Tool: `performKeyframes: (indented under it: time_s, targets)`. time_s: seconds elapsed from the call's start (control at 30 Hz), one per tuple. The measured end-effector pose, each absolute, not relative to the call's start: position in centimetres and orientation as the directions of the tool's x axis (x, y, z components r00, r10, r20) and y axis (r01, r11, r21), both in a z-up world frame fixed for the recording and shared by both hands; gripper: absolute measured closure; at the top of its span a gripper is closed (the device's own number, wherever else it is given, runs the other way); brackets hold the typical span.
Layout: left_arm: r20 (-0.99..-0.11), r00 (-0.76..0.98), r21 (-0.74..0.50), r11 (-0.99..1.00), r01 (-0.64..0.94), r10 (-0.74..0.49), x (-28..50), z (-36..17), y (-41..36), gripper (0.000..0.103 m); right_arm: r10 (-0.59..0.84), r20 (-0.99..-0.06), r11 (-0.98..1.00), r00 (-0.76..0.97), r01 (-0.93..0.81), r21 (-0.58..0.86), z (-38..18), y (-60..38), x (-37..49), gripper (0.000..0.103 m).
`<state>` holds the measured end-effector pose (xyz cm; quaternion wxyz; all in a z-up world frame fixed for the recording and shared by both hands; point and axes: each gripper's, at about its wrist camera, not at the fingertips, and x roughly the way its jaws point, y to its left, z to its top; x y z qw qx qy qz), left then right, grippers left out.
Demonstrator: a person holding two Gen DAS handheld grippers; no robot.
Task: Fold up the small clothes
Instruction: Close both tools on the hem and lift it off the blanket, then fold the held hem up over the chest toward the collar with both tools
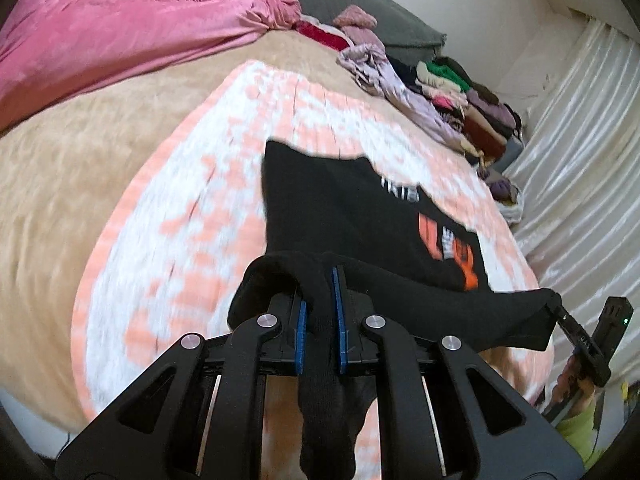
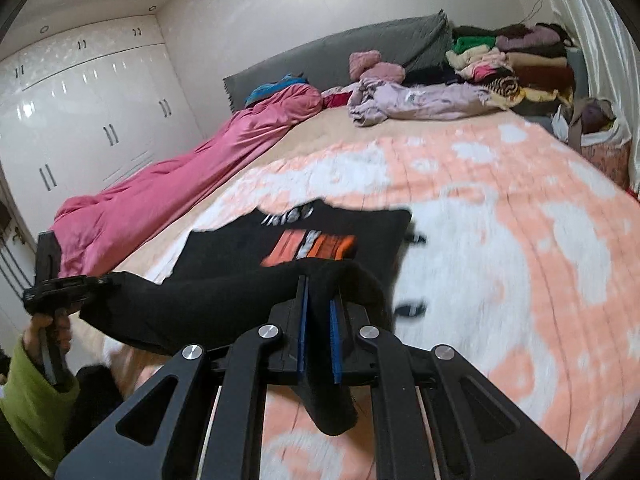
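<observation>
Two grippers hold up one edge of a black shirt over the bed.

The left gripper (image 1: 320,280) has its blue pads (image 1: 339,320) pressed tight on a bunch of the shirt (image 1: 340,208); the right gripper (image 2: 318,292) is clamped on the same edge further along; cloth hangs down between the fingers of each; the near edge stretches in the air from one gripper to the other; the far part, with orange and white print, lies on the peach and white blanket (image 2: 500,240); a pink quilt (image 2: 180,184) lies along the far side of the bed; a pile of clothes (image 2: 504,64) sits by the grey headboard (image 2: 360,48); a hand (image 2: 44,328) in a green sleeve (image 2: 36,396) grips the left gripper's handle.
</observation>
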<state>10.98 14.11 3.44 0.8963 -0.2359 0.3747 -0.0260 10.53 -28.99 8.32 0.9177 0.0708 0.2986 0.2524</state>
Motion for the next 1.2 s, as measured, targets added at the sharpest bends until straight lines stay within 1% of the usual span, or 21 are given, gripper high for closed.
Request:
performKeyframes:
  time_s: [0.17, 0.37, 0.47, 0.57, 0.6, 0.63, 0.67, 0.7, 0.73, 0.77, 0.8, 0.83, 0.9, 1.03, 1.07, 1.13, 1.2]
  targets:
    - [-0.659, 0.719, -0.459, 0.876, -0.151, -0.222, 14.8, 3.7, 15.0, 0.098, 0.466, -0.534, 0.885, 0.706, -0.385, 0.263, 7.9, -27.9, 15.0, 0.095]
    - [-0.703, 0.685, -0.435, 0.878, -0.2, -0.192, 19.3, 1.5, 15.2, 0.097, 0.399, -0.623, 0.917, 0.673, -0.293, 0.27, 5.2, -27.1, 20.4, 0.095]
    - [-0.719, 0.668, -0.444, 0.866, -0.23, -0.191, 20.6, -0.1, 15.7, 0.095, 0.373, -0.666, 0.928, 0.646, -0.257, 0.27, 3.6, -26.7, 21.9, 0.094]
    - [-0.706, 0.673, -0.49, 0.839, -0.239, -0.221, 20.9, -1.2, 16.5, 0.091, 0.369, -0.689, 0.929, 0.624, -0.233, 0.286, 2.6, -26.8, 22.7, 0.093]
    - [-0.689, 0.686, -0.508, 0.83, -0.23, -0.232, 20.6, -1.3, 16.8, 0.088, 0.373, -0.691, 0.928, 0.619, -0.23, 0.295, 2.4, -26.9, 22.8, 0.09]
    - [-0.676, 0.697, -0.521, 0.824, -0.223, -0.239, 20.3, -1.2, 17.0, 0.083, 0.379, -0.69, 0.925, 0.617, -0.229, 0.304, 2.3, -27.1, 22.8, 0.088]
    - [-0.658, 0.712, -0.536, 0.817, -0.213, -0.246, 19.8, -1.0, 17.3, 0.079, 0.392, -0.684, 0.919, 0.615, -0.23, 0.32, 2.4, -27.3, 22.6, 0.085]
    - [-0.643, 0.723, -0.547, 0.812, -0.204, -0.251, 19.4, -0.8, 17.5, 0.072, 0.406, -0.677, 0.913, 0.614, -0.232, 0.337, 2.5, -27.4, 22.5, 0.081]
    - [-0.628, 0.736, -0.556, 0.808, -0.196, -0.254, 18.9, -0.5, 17.6, 0.066, 0.417, -0.666, 0.907, 0.618, -0.237, 0.348, 2.7, -27.7, 22.2, 0.08]
    - [-0.613, 0.753, -0.557, 0.807, -0.196, -0.24, 18.1, 0.0, 17.8, 0.063, 0.415, -0.661, 0.908, 0.625, -0.238, 0.345, 2.9, -27.9, 21.8, 0.076]
    - [-0.605, 0.761, -0.556, 0.808, -0.195, -0.232, 17.7, 0.4, 17.9, 0.061, 0.401, -0.657, 0.914, 0.638, -0.235, 0.33, 3.2, -28.1, 21.4, 0.068]
    - [-0.594, 0.77, -0.559, 0.808, -0.188, -0.232, 17.2, 0.8, 17.9, 0.061, 0.392, -0.653, 0.918, 0.648, -0.233, 0.321, 3.5, -28.3, 21.0, 0.064]
    - [-0.572, 0.786, -0.563, 0.808, -0.171, -0.233, 16.0, 1.5, 18.0, 0.061, 0.388, -0.646, 0.92, 0.658, -0.234, 0.315, 3.8, -28.8, 20.2, 0.064]
    - [-0.558, 0.799, -0.547, 0.823, -0.151, -0.224, 13.7, 2.3, 17.3, 0.06, 0.392, -0.632, 0.919, 0.669, -0.258, 0.297, 4.5, -29.3, 17.8, 0.064]
    - [-0.56, 0.798, -0.544, 0.826, -0.149, -0.225, 13.3, 2.2, 17.2, 0.059, 0.398, -0.63, 0.917, 0.667, -0.264, 0.3, 4.5, -29.3, 17.2, 0.064]
    - [-0.569, 0.791, -0.538, 0.829, -0.153, -0.223, 12.1, 1.7, 16.8, 0.051, 0.41, -0.629, 0.911, 0.661, -0.274, 0.307, 4.5, -29.3, 16.1, 0.064]
    - [-0.583, 0.779, -0.529, 0.836, -0.148, -0.231, 11.2, 1.0, 16.2, 0.05, 0.42, -0.631, 0.907, 0.652, -0.284, 0.31, 4.3, -29.2, 15.4, 0.063]
